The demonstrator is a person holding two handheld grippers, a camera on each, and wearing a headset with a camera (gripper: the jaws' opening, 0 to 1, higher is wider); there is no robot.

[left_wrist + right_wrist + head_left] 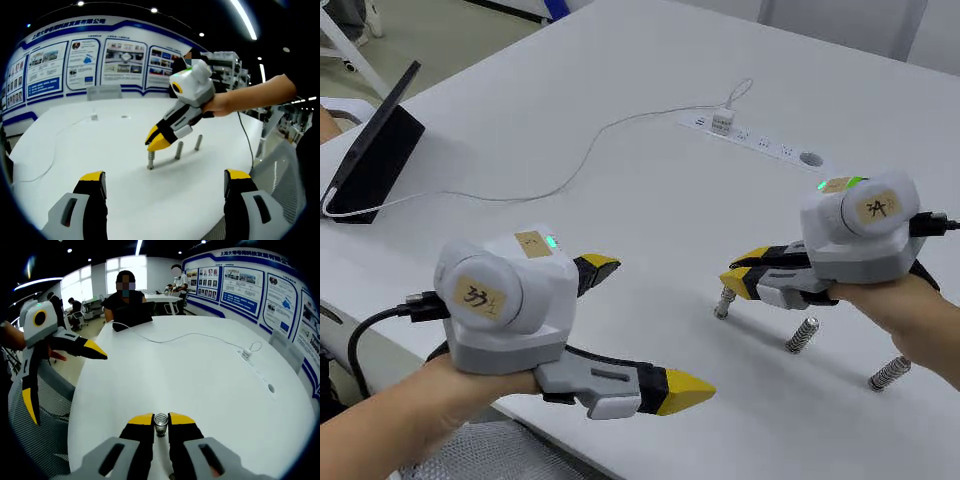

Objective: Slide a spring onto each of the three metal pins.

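Three short metal pins stand in a row on the white table [620, 120], each with a spring on it: the left pin [724, 303], the middle pin [802, 335] and the right pin [889, 373]. My right gripper [738, 272] hovers at the top of the left pin. In the right gripper view its yellow tips are drawn in on the spring [161, 426] between them. From the left gripper view, the right gripper [160, 141] sits just over that pin [150, 160]. My left gripper [642, 327] is wide open near the front edge, holding nothing.
A white power strip [755, 140] with a plugged-in cable [580, 160] lies at the back. A black tablet [375, 150] leans at the left edge. A person [127, 305] sits at the table's far end. A mesh chair [490, 450] is below the front edge.
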